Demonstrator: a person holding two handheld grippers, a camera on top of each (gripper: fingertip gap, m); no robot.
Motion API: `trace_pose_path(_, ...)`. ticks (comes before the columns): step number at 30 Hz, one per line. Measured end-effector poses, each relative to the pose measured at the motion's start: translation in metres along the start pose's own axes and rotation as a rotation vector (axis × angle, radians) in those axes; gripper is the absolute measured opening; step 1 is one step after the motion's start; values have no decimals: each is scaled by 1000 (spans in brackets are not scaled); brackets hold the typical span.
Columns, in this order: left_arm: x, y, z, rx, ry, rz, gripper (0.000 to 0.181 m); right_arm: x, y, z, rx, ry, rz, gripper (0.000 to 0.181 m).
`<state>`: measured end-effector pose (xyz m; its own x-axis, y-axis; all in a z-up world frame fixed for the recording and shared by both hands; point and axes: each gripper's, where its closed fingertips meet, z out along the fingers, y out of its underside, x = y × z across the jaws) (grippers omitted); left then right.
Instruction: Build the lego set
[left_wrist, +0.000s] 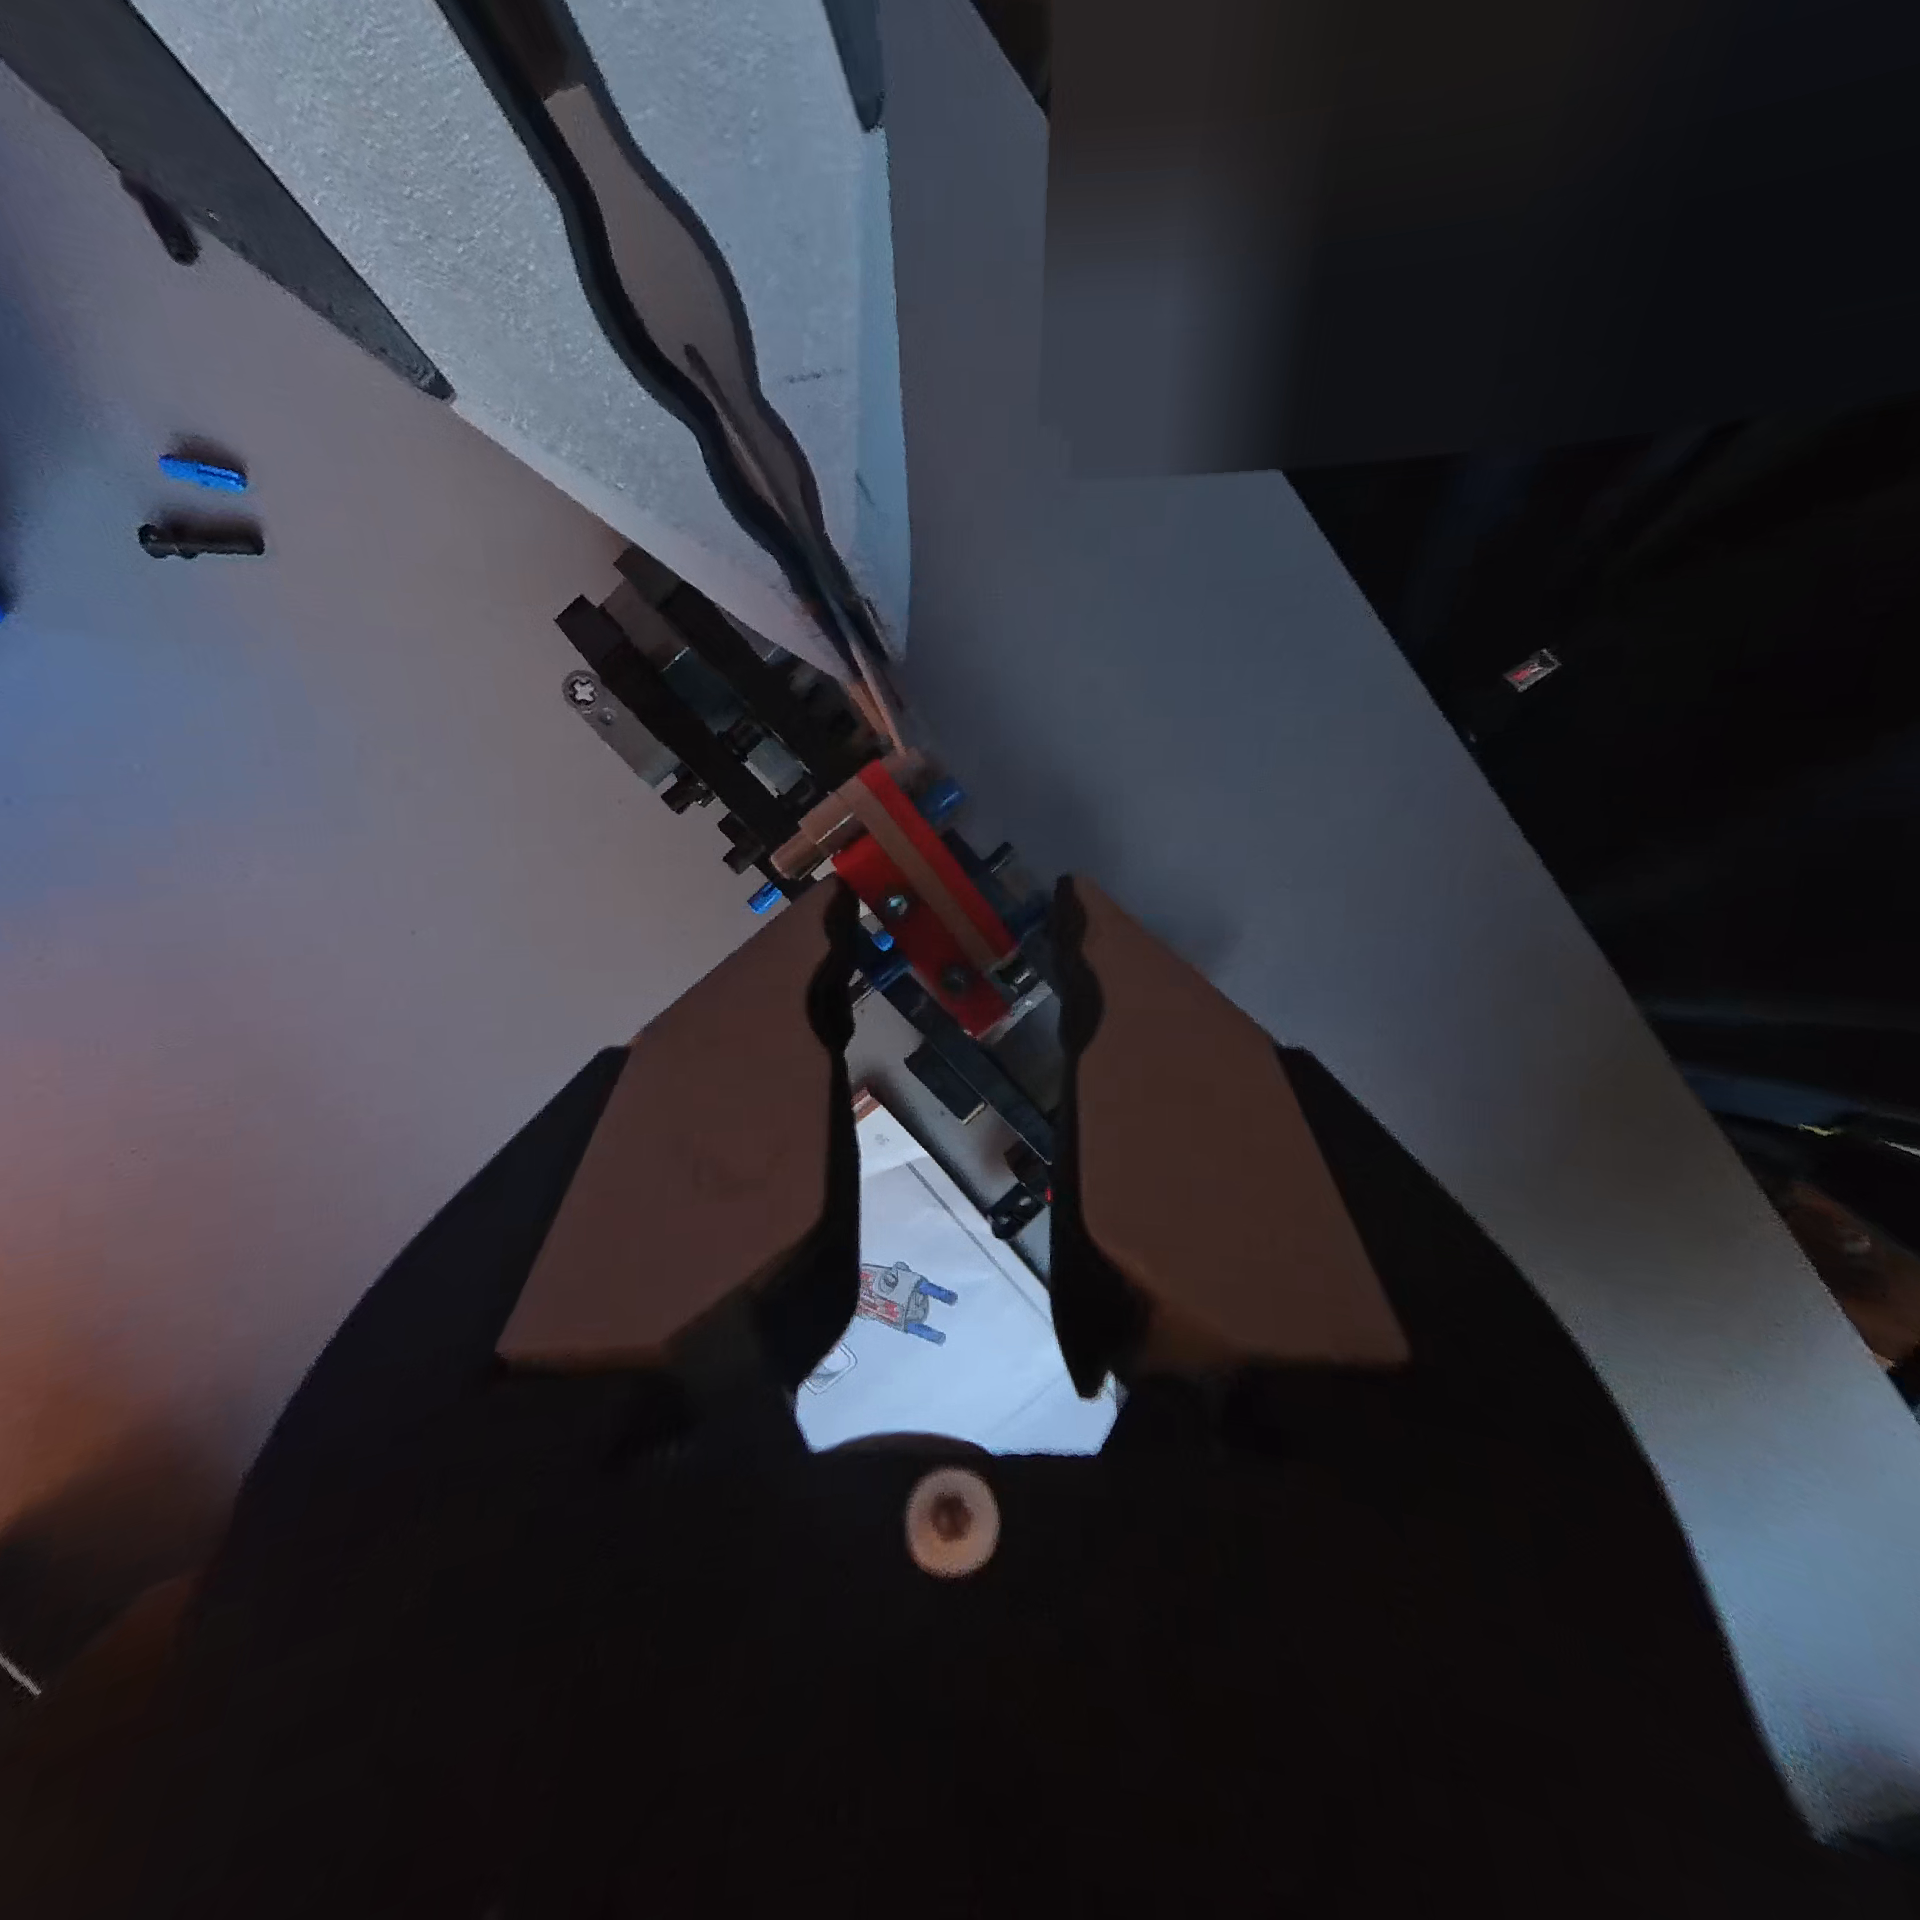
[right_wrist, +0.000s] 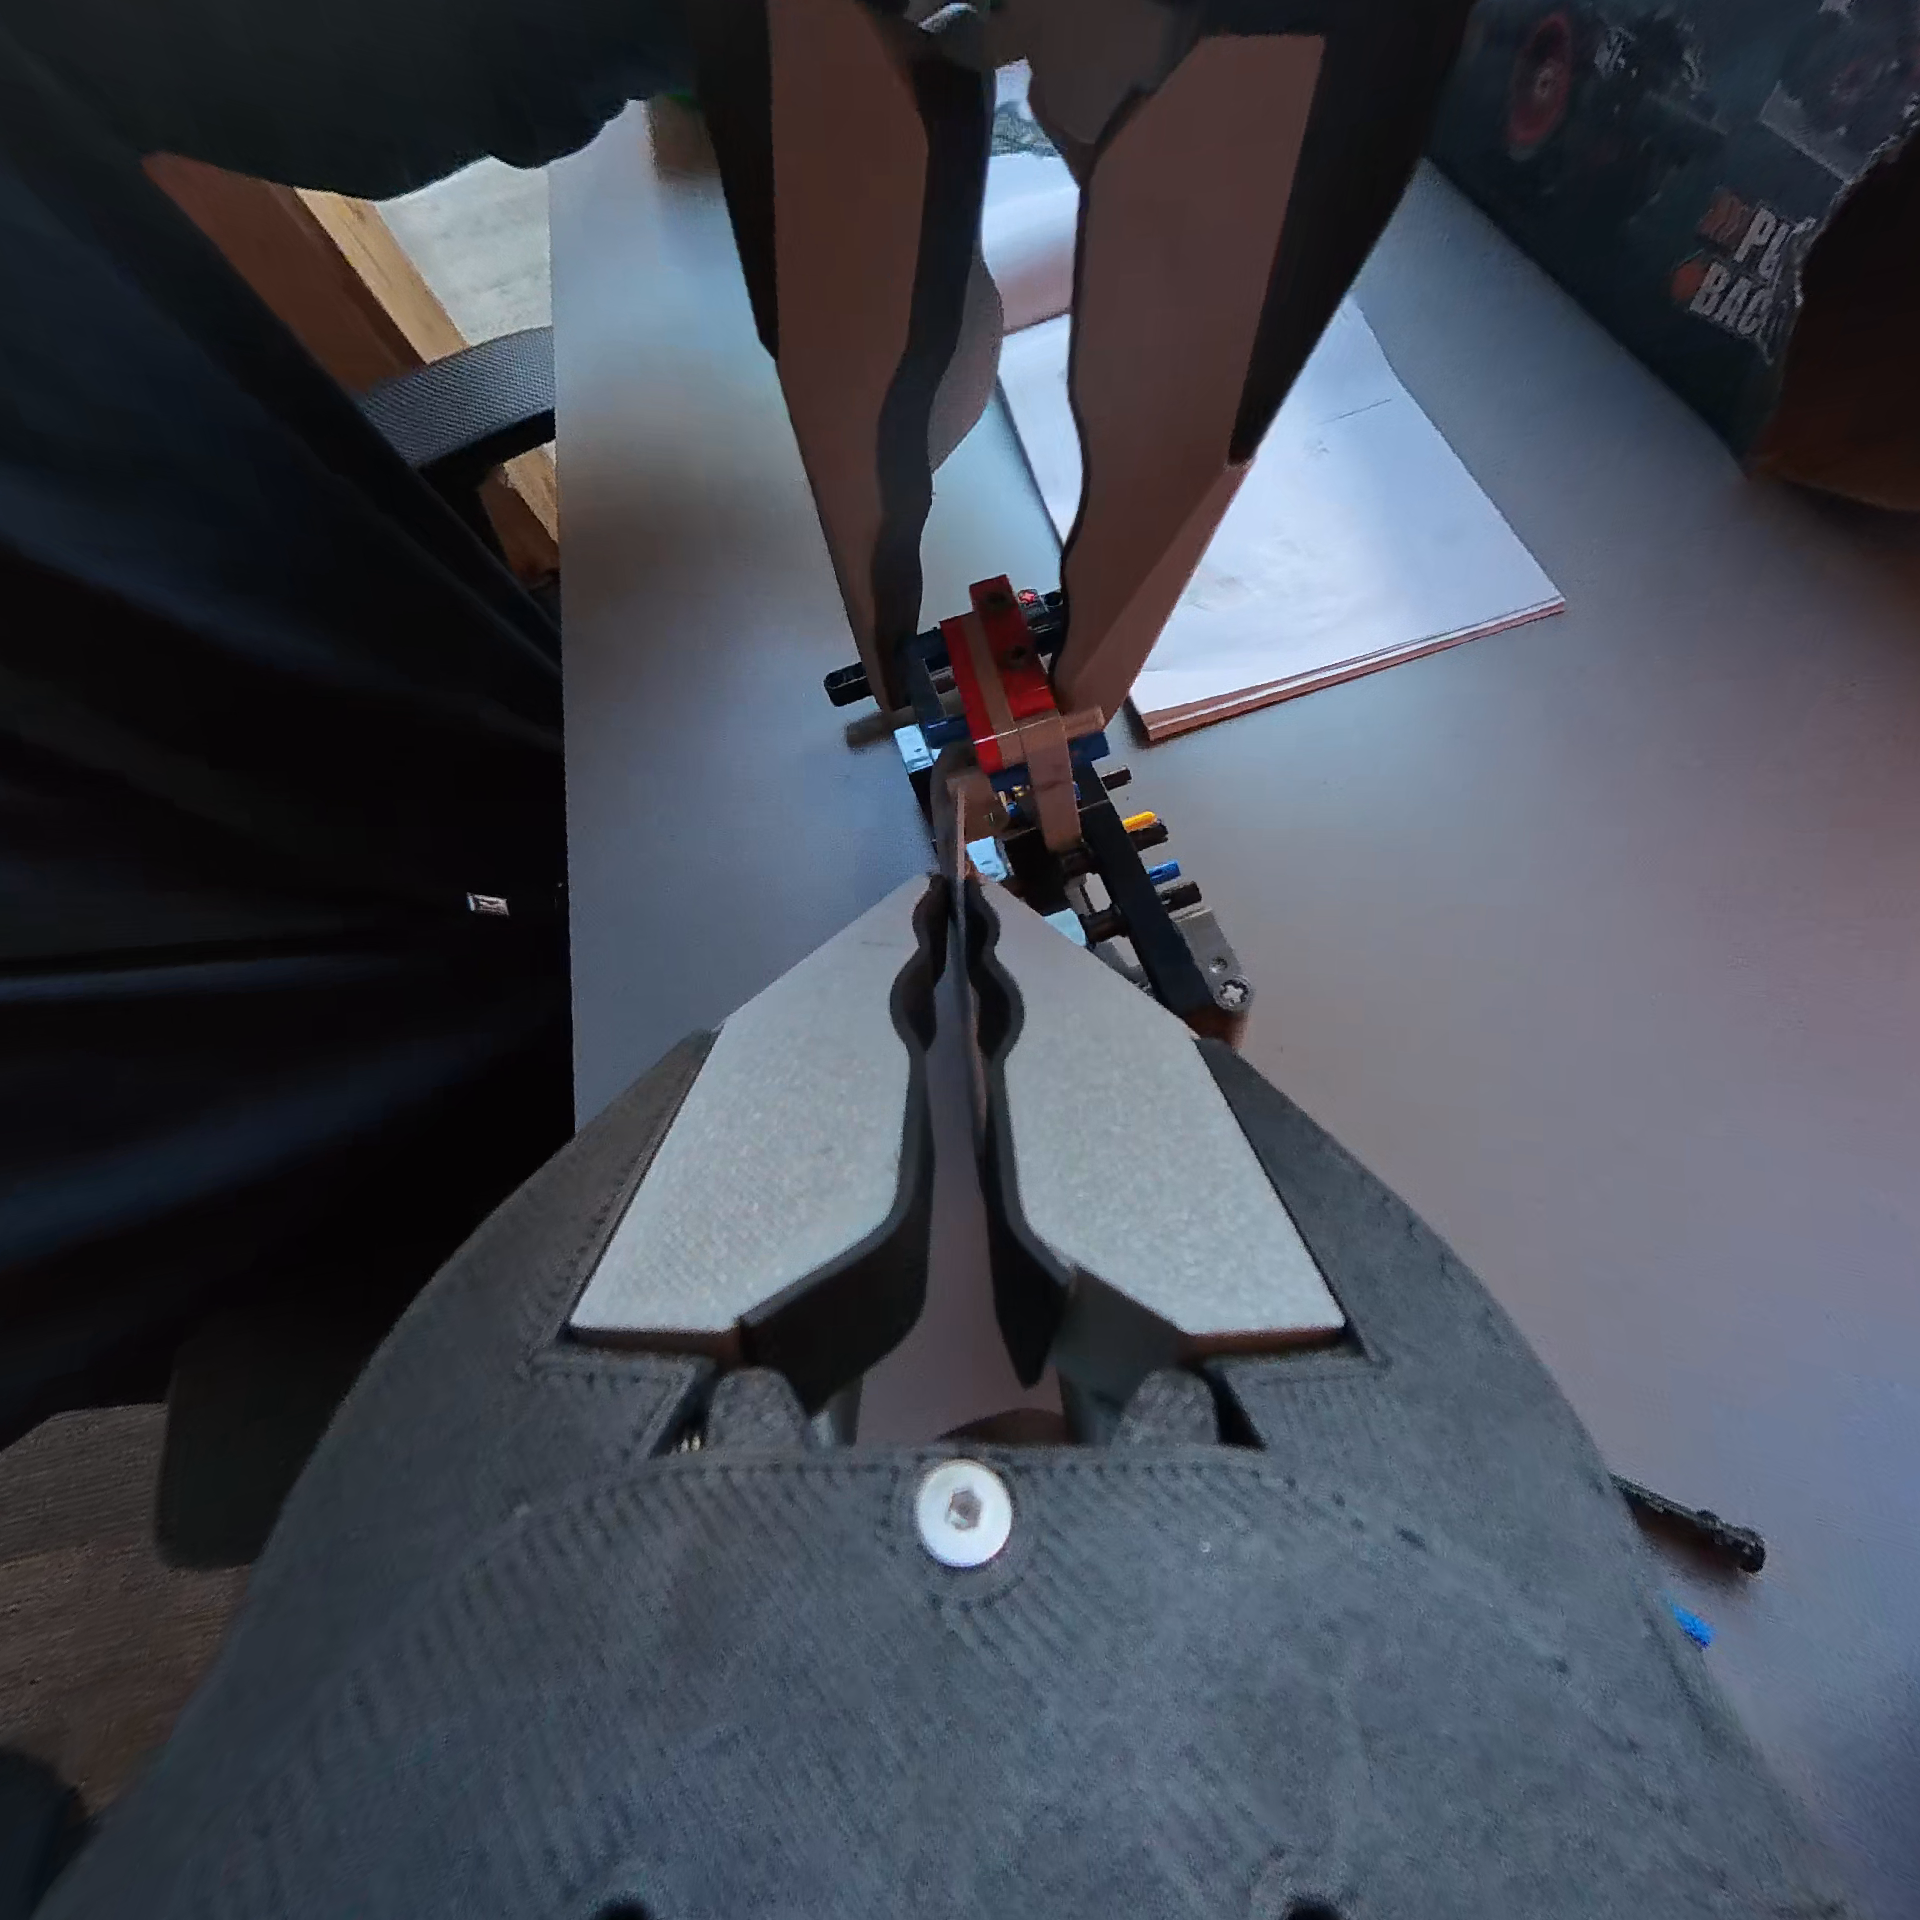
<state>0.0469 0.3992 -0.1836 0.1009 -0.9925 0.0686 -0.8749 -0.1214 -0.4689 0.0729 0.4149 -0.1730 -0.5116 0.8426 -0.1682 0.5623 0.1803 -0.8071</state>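
A lego assembly (right_wrist: 1153, 914) of black beams, blue pins and a red beam (right_wrist: 1013, 681) rests on the grey table (right_wrist: 1507, 987). A tan rubber band (right_wrist: 1044, 769) is looped over the red beam. My left gripper (left_wrist: 951, 904), with brown fingers, is shut on the assembly at the red beam (left_wrist: 961, 971); it enters the right wrist view from the top (right_wrist: 977, 665). My right gripper (right_wrist: 961, 888), with grey fingers, is shut on the band's free end, stretched toward it. It enters the left wrist view from above (left_wrist: 883, 717), meeting the band (left_wrist: 909, 821).
An open instruction booklet (right_wrist: 1299, 540) lies behind the assembly, and the set's dark box (right_wrist: 1662, 208) stands at the far right. A loose blue pin (left_wrist: 203, 473) and black pin (left_wrist: 203, 540) lie on the table. The table's edge (right_wrist: 566, 727) and a chair (right_wrist: 457, 405) are left. The left gripper's tips are roughly 4 centimetres from the right gripper's. The loose blue pin (left_wrist: 203, 473) is about 20 centimetres from both grippers' fingertips.
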Motion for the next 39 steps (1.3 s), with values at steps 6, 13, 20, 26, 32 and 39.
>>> trace_pose_path(6,-1,4,-2,31,13,-25,34,4,-4,3,36,76,27,0)
trace_pose_path(13,-2,7,-4,4,8,38,34,6,-5,3,72,-144,222,0)
trace_pose_path(20,-4,7,-4,8,-29,6,37,7,-6,4,74,-88,194,0)
trace_pose_path(26,-3,6,-3,-53,-88,-44,52,10,-4,0,61,-43,133,0)
trace_pose_path(32,-3,-1,-5,-6,-26,-203,62,19,-4,-4,76,-46,150,0)
trace_pose_path(39,-12,-12,-19,124,-46,-385,48,11,-5,-7,89,-78,128,0)
